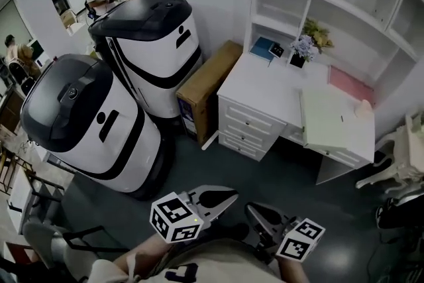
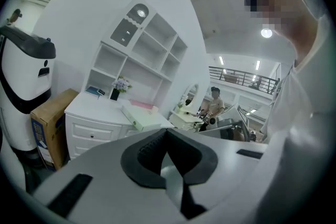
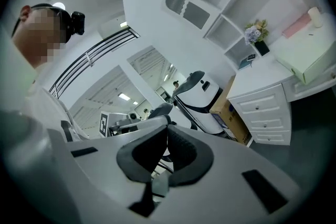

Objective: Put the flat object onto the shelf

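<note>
A pale green flat box (image 1: 333, 120) lies on the white desk (image 1: 265, 86), overhanging its front right edge. It also shows in the left gripper view (image 2: 139, 117) and the right gripper view (image 3: 308, 55). The white shelf unit (image 1: 344, 13) rises behind the desk. Both grippers hang low near my body, well short of the desk. My left gripper (image 1: 233, 197) is shut with nothing between its black pads (image 2: 149, 152). My right gripper (image 1: 251, 209) is shut and empty too, and its pads (image 3: 181, 152) meet at the tip.
Two large white-and-black machines (image 1: 83, 122) (image 1: 154, 50) stand left of the desk, with a cardboard box (image 1: 207, 84) leaning between them and the drawers. A flower pot (image 1: 301, 51), a blue book (image 1: 263, 48) and a pink flat item (image 1: 351, 83) sit at the desk's back. A white chair (image 1: 397, 166) is at the right.
</note>
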`<act>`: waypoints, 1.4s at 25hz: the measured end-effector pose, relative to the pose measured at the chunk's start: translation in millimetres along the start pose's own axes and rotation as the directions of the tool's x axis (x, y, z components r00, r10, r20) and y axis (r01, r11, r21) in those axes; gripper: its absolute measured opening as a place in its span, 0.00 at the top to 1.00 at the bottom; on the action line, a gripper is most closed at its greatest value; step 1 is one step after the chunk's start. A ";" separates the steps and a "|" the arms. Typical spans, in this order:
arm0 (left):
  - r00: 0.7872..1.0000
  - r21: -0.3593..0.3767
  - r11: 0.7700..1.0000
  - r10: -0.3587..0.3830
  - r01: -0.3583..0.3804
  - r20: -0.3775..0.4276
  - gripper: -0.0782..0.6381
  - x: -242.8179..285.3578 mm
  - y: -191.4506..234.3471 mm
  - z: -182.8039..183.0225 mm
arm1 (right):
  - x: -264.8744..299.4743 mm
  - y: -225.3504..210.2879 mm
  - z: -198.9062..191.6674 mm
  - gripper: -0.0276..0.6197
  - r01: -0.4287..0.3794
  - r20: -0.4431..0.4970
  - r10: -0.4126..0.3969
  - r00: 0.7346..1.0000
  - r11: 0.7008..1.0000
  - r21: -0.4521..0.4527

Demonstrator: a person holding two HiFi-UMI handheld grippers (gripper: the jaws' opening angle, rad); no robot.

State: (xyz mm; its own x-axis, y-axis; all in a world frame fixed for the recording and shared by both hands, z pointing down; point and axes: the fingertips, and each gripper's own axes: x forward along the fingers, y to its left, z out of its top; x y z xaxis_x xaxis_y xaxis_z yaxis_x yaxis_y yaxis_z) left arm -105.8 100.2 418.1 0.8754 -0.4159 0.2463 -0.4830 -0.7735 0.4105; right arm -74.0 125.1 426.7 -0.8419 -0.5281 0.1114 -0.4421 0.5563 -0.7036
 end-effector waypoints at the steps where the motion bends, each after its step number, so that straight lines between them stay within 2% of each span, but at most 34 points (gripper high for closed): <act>1: 1.000 0.004 1.000 0.010 -0.010 0.000 0.87 4.8 -2.8 1.6 | -2.2 -2.3 2.9 0.92 -0.012 -0.010 0.012 1.000 1.000 -0.012; 6: 1.000 0.025 1.000 0.015 -0.014 -0.012 0.87 45.9 -21.1 6.8 | -31.3 -20.5 18.1 0.92 -0.026 -0.019 0.025 0.999 0.998 -0.061; 14: 0.995 0.063 0.994 -0.080 0.084 -0.064 0.87 124.3 -62.7 8.2 | -99.1 -54.6 32.6 0.92 0.037 0.002 -0.037 0.999 0.997 -0.070; 19: 0.975 0.090 0.979 -0.169 0.183 -0.144 0.87 168.0 -88.8 4.3 | -144.0 -78.6 49.5 0.92 0.143 0.102 -0.138 0.985 0.989 -0.042; 22: 0.963 0.103 0.970 -0.197 0.218 -0.182 0.87 184.4 -96.7 0.1 | -161.6 -89.4 49.2 0.92 0.175 0.149 -0.172 0.974 0.984 -0.011; 26: 0.933 0.127 0.940 -0.284 0.316 -0.222 0.87 214.5 -118.3 -2.7 | -195.4 -102.6 51.0 0.92 0.256 0.217 -0.255 0.942 0.966 0.024; 29: 0.908 0.123 0.917 -0.341 0.378 -0.244 0.87 231.7 -126.1 -2.1 | -212.3 -114.5 54.1 0.92 0.306 0.262 -0.318 0.911 0.948 0.087; 35: 0.867 0.088 0.884 -0.423 0.459 -0.263 0.87 260.3 -113.1 2.9 | -228.0 -140.3 69.8 0.92 0.413 0.307 -0.442 0.843 0.897 0.159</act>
State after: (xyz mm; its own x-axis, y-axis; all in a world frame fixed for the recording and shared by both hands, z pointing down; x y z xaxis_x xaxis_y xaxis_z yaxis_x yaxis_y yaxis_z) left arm 176.7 78.1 433.3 0.9583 0.0925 0.2704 -0.0239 -0.9169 0.3984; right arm 201.6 122.7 451.0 -0.4191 -0.8879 0.1895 -0.6947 0.1792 -0.6966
